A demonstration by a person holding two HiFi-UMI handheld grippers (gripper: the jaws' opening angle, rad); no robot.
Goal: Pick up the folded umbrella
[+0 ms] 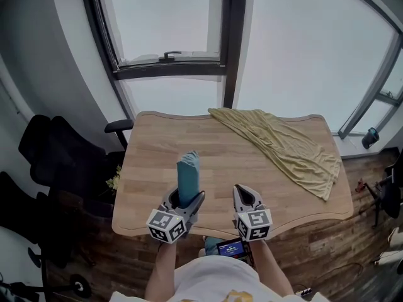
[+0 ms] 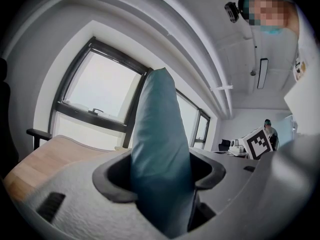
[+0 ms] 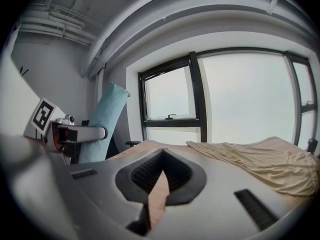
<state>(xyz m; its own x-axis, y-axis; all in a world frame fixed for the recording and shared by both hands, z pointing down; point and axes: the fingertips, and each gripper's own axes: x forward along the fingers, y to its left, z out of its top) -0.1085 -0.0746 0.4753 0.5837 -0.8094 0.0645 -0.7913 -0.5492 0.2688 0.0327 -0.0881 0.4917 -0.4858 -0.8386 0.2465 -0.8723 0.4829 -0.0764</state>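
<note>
The left gripper (image 1: 187,200) clamps the blue folded umbrella (image 1: 188,172), which stands up tall (top end leaning a bit far). The right gripper (image 1: 245,192) has its jaws together, empty.

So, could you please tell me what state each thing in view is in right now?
umbrella: folded, upright, gripped in the left tongs.
left tongs: closed on the umbrella.
right tongs: shut, holding nothing.
cloth: unfolded, rumpled, lying on the far right of the table.
table: bears the cloth.
</note>
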